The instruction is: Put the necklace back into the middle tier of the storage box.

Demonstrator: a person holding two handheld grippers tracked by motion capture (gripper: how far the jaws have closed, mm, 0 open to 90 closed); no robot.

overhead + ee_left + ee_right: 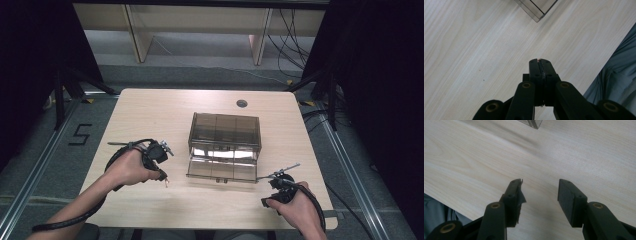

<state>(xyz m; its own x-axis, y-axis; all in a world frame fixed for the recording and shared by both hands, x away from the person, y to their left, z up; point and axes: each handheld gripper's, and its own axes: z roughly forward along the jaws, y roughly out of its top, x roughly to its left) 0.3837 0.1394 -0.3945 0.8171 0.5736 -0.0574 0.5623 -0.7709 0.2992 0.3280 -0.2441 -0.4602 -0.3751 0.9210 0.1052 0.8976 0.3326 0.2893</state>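
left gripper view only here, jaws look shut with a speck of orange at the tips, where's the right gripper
observer: The right gripper is near the table's front right corner, to the right of the box.
operator: open or shut
observer: Open. Its own view shows the jaws wide apart above bare wood, with nothing between them.
operator: i only see one box corner, what's the rest
observer: It is a clear brown box with dividers, standing mid-table. The left gripper is off its left side, not touching it.
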